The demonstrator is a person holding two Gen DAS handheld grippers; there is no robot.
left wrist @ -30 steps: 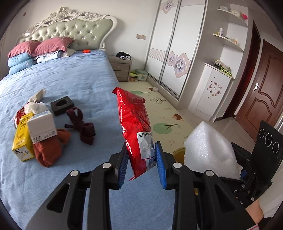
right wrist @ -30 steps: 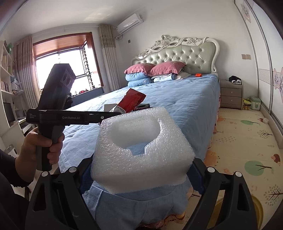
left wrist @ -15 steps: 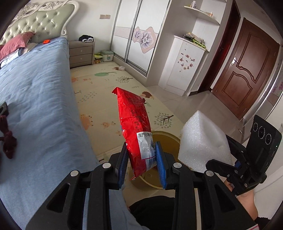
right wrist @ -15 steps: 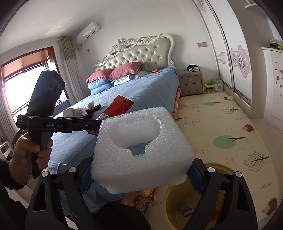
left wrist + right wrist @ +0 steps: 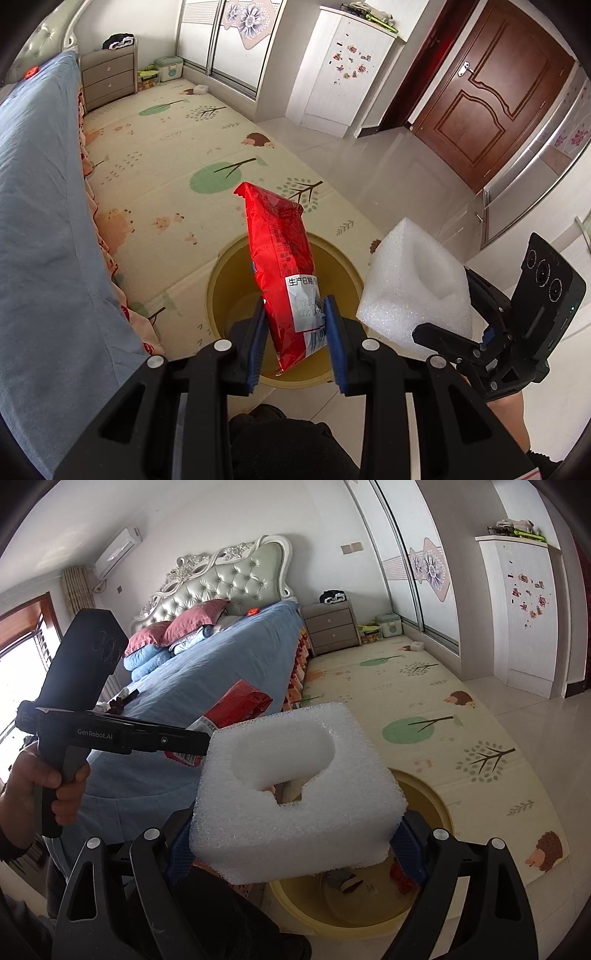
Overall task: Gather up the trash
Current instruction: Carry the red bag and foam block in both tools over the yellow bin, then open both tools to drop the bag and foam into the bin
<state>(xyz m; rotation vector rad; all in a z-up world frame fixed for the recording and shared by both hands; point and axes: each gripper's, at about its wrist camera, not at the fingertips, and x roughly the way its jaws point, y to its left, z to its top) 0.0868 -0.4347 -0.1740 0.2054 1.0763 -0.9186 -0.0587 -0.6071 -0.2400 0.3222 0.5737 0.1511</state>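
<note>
The left gripper [image 5: 295, 325] is pinching a red snack bag [image 5: 284, 258] by its lower end between blue fingers [image 5: 255, 343], over a yellow bin [image 5: 221, 280]. The right gripper [image 5: 295, 843] is clamping a white foam block [image 5: 295, 797] above that bin, where some scraps are lying. Beyond are the play mat [image 5: 166, 155] and bed [image 5: 207, 679].

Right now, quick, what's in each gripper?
Left gripper: shut on the red bag.
Right gripper: shut on the foam block.
</note>
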